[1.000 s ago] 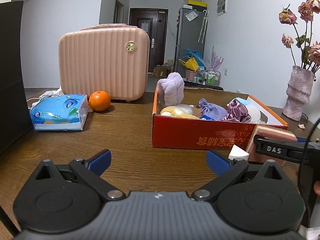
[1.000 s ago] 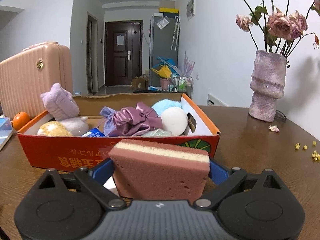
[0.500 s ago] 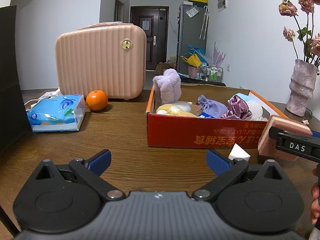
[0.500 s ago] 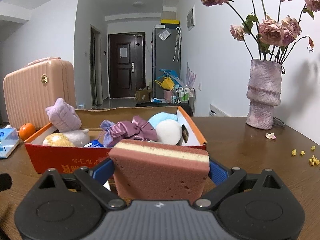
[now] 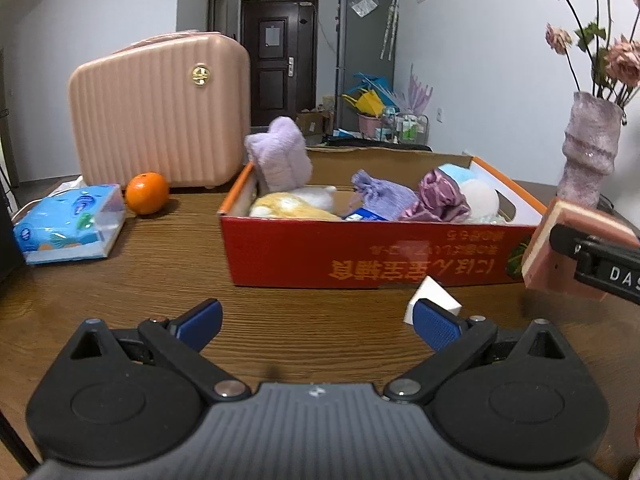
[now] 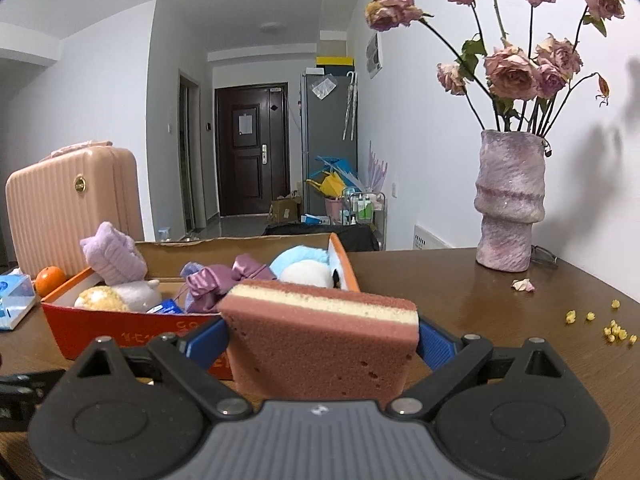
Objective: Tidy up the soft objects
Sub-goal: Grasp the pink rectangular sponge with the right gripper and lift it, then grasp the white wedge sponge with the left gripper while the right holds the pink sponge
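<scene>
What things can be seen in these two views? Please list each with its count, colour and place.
Cardboard box: one, red-orange, table centre.
Fluffy cloth: one, lilac, box's left end.
Satin scrunchie: one, mauve, inside box.
Foam wedge: one, white, on table before box.
Layered sponge: one, pink with cream stripe, between right jaws.
Ribbed suitcase: one, pink, behind the box, to its left.
Orange fruit: one, beside suitcase.
Tissue pack: one, blue, table left.
Textured vase: one, lilac, dried roses, table right.
Left gripper: black, blue pads, open.
Right gripper: black, shut on sponge.
</scene>
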### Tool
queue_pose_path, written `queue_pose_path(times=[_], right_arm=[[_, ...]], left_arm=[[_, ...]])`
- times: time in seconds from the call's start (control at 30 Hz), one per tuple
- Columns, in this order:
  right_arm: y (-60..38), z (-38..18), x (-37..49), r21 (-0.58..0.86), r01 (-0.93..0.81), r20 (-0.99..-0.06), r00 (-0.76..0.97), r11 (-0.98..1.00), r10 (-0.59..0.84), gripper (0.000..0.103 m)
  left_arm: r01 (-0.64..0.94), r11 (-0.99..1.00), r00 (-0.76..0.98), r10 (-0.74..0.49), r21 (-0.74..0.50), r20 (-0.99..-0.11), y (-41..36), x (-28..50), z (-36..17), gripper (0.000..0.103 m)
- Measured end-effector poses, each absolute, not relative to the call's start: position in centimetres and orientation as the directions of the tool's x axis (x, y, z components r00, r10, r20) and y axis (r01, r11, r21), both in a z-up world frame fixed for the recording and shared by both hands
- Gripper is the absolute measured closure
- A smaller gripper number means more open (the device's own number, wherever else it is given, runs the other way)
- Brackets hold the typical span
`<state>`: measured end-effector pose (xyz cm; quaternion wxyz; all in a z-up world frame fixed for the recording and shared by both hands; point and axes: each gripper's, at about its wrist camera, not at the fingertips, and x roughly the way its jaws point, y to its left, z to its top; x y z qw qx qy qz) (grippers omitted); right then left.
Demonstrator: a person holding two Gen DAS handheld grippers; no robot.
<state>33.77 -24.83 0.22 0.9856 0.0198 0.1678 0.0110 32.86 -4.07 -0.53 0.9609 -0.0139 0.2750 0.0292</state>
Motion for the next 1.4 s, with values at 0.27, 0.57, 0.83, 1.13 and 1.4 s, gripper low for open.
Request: queue_pose_path(times=[0.27,0.57,0.83,1.13,1.4], right_arm=[[-26.8,0.3,33.9,0.045,-0.014,-0.312,0.950,0.999,0.028,0.006],[-29.1,0.3,34.4,0.048,0.011,-0.305,0.952,0.999,0.005,0.006],[-30.6,0.2,34.9,0.054,0.038,-0.307,0.952,0.998,-0.020,0.006],[-32.5,0.0,35.7,0.072,0.068,-0.317,0.947,0.995,-0.042,0.006],[-32.4,-0.2,35.9,0.067,0.049,-0.325,0.945,0.996,-0.025,0.006]], left_arm=[[-0.050,0.999,0.831,0.039,-0.005,-0.555,-5.9,34.4,-1.2,0.000],[-0.024,1.000,0.812,0.016,-0.007,-0.583,-7.8,36.1,-1.8,0.000],[0.024,1.000,0.793,-0.015,0.006,-0.609,-9.9,37.7,-2.6,0.000],[0.045,0.999,0.770,-0.021,0.021,-0.637,-11.1,39.6,-3.4,0.012],[0.055,0.998,0.749,-0.044,-0.004,-0.662,-10.7,39.9,-3.9,0.054]])
